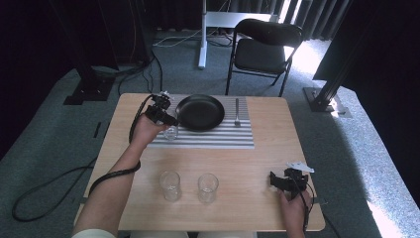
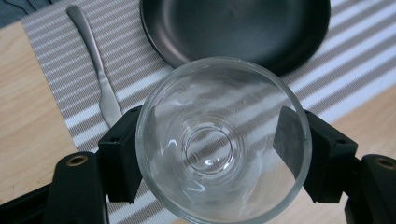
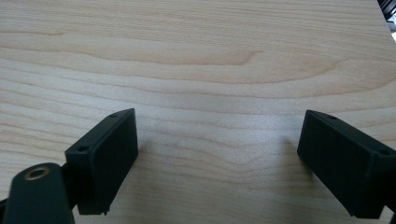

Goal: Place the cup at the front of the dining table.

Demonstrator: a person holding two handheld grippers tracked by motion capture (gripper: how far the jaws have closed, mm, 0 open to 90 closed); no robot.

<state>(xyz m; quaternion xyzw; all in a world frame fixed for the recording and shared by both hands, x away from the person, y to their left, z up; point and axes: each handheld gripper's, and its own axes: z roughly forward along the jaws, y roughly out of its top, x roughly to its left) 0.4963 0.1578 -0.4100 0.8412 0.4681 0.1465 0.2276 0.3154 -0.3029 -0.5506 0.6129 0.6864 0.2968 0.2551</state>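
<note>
My left gripper (image 1: 170,124) is shut on a clear empty glass (image 1: 171,132), one jaw on each side of it. It holds the glass upright over the left end of the striped placemat (image 1: 218,136). The left gripper view looks straight down into the glass (image 2: 219,140), and the left gripper (image 2: 210,154) has its black jaws pressed to the glass walls. A black plate (image 1: 200,111) lies on the mat just right of the glass. My right gripper (image 1: 273,179) rests open near the table's front right, and its jaws (image 3: 217,154) stand wide apart over bare wood.
Two more empty glasses (image 1: 170,185) (image 1: 208,187) stand side by side near the front edge. A metal utensil (image 1: 237,111) (image 2: 98,70) lies on the mat right of the plate (image 2: 243,28). A black chair (image 1: 265,49) stands behind the table. Cables trail off the left.
</note>
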